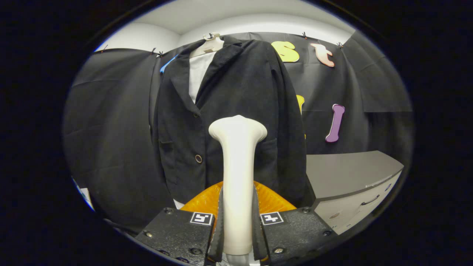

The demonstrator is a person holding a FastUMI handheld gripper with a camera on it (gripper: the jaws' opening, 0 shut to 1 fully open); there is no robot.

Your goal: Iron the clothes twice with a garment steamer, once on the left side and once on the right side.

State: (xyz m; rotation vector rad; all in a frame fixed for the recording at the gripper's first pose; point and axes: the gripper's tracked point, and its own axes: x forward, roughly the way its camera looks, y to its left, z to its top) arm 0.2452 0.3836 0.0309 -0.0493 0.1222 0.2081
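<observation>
The steamer (237,162) hides my view of the jacket (229,111) at twelve o'clock; my gripper (237,229) clamps its handle narrowly.

Even, soft indoor light falls from above; the pale ceiling strip in the upper part of the frame is the brightest area, nearly washed out. The dark jacket (229,122) loses fold detail in its shadows, while the white steamer (237,173), clamped between the fingers of the gripper (237,236), shows a mild sheen without hard glare. Fisheye distortion bends straight lines toward the edges, where sharpness falls off; the centre stays crisp
</observation>
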